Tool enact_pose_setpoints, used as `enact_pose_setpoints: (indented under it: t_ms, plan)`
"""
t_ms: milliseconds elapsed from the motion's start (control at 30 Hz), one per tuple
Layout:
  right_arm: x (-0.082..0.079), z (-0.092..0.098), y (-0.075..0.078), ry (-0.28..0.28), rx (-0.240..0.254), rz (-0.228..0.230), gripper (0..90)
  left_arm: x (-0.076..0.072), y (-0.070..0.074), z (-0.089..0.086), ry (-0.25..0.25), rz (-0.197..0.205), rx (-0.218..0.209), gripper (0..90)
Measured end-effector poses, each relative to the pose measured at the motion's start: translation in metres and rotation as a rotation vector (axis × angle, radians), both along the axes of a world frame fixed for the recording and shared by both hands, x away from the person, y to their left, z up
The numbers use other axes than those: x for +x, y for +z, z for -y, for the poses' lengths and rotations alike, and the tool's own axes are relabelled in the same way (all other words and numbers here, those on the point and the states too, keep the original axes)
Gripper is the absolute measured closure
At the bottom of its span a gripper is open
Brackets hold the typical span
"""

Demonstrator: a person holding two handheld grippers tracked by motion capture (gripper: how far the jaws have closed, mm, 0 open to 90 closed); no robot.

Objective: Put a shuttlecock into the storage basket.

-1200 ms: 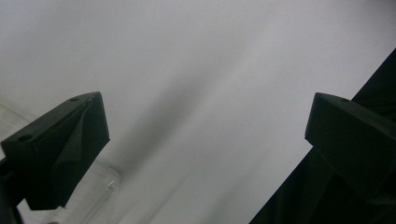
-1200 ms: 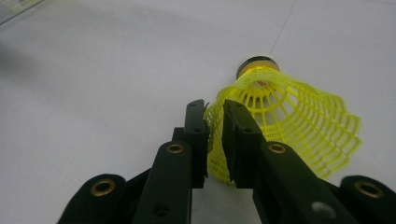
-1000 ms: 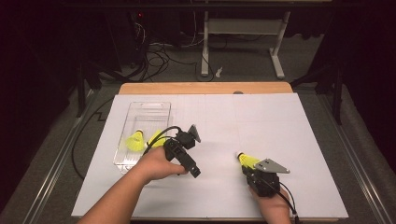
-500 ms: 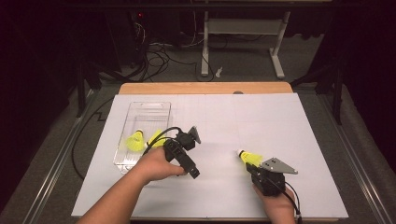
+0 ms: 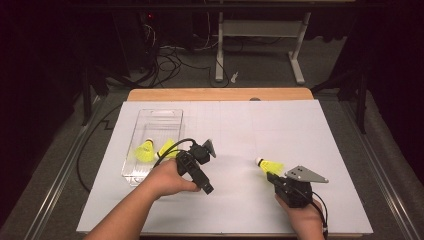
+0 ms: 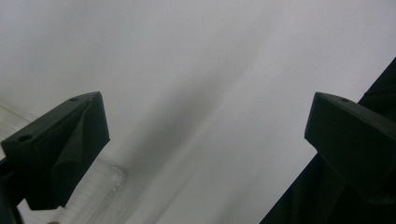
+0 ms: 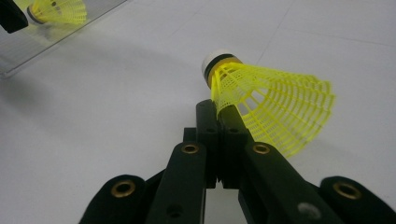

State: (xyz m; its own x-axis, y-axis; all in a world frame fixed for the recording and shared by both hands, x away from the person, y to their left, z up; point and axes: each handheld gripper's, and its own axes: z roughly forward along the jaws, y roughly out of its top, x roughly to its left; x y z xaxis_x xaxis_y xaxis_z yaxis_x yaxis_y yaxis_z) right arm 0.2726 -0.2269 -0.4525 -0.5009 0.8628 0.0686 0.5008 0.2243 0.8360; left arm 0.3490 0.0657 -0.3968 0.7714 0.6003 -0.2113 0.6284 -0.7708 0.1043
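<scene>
Your right gripper [image 7: 224, 114] pinches the shuttlecock's [image 7: 271, 105] skirt edge; the clear tray [image 5: 150, 120] lies leftward, beside your spread-jawed left gripper [image 5: 200, 172].

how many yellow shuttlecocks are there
3. Two lie in the clear tray: left shuttlecock and second shuttlecock, partly behind the left gripper's cable. The third shuttlecock is pinched by the right gripper.
</scene>
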Motion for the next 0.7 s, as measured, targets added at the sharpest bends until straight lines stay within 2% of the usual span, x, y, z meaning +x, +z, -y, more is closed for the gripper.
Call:
enact_pose_setpoints:
  t_ms: [300, 400, 467, 533, 700]
  plan:
    - [0.009, 0.002, 0.008, 0.071, -0.005, 0.024, 90.0, -0.004, -0.004, 0.001, -0.025, -0.005, -0.009, 2.9]
    - [0.011, 0.001, 0.005, 0.090, -0.002, 0.029, 90.0, -0.005, -0.005, 0.003, -0.033, -0.008, -0.007, 2.7]
    - [0.010, 0.001, -0.002, 0.101, 0.018, 0.031, 90.0, -0.006, -0.005, 0.004, -0.041, -0.009, -0.009, 2.5]
    - [0.010, 0.003, -0.007, 0.118, 0.047, 0.013, 90.0, -0.006, -0.005, 0.005, -0.047, -0.008, -0.008, 2.4]
    - [0.010, 0.007, -0.008, 0.137, 0.053, -0.002, 90.0, -0.008, -0.006, 0.006, -0.043, -0.007, -0.016, 1.6]
